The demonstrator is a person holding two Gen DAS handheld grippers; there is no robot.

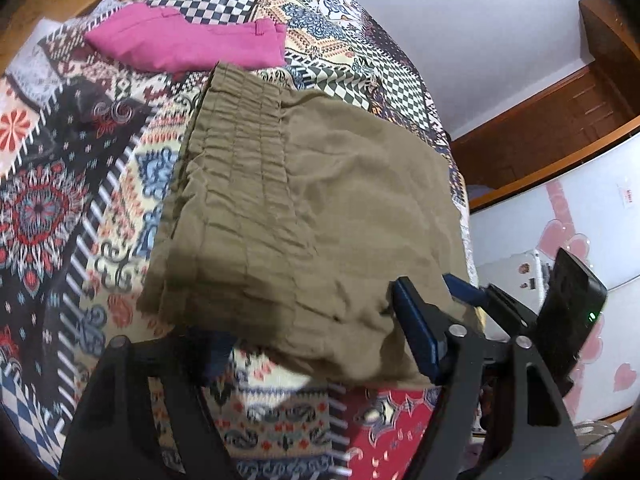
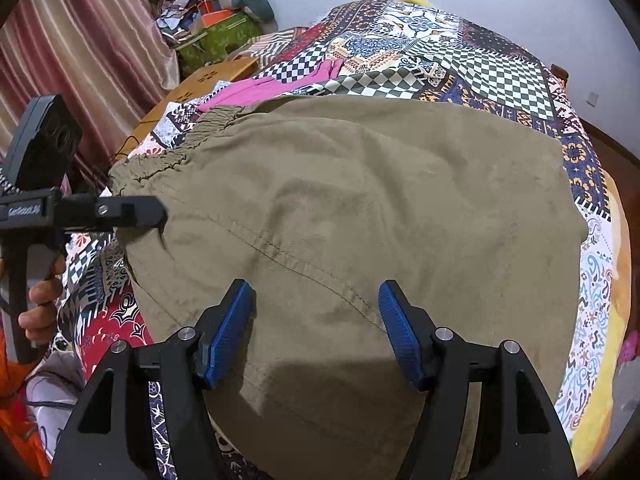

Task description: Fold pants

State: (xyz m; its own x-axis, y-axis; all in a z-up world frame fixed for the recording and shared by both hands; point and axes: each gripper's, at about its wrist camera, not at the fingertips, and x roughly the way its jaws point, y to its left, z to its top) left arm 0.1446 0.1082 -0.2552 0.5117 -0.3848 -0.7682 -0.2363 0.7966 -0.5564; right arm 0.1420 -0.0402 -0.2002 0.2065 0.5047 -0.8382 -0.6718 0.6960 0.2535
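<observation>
Folded khaki pants (image 1: 304, 208) with an elastic waistband lie on a patterned quilt; they fill the right wrist view (image 2: 360, 208). My left gripper (image 1: 316, 344) is open at the near edge of the pants; its left finger is hidden under the cloth and its right finger (image 1: 416, 332) lies on top. It also shows in the right wrist view (image 2: 136, 210), at the pants' left edge. My right gripper (image 2: 316, 328) is open and empty just above the near part of the pants. In the left wrist view its blue tip (image 1: 464, 288) sits at the right edge of the pants.
Folded pink pants (image 1: 192, 40) lie farther up the quilt (image 1: 52, 200). A wooden headboard (image 1: 552, 128) and a white appliance (image 1: 580, 220) stand to the right. Boxes and clutter (image 2: 216, 20) sit beside a curtain (image 2: 88, 48) at the far left.
</observation>
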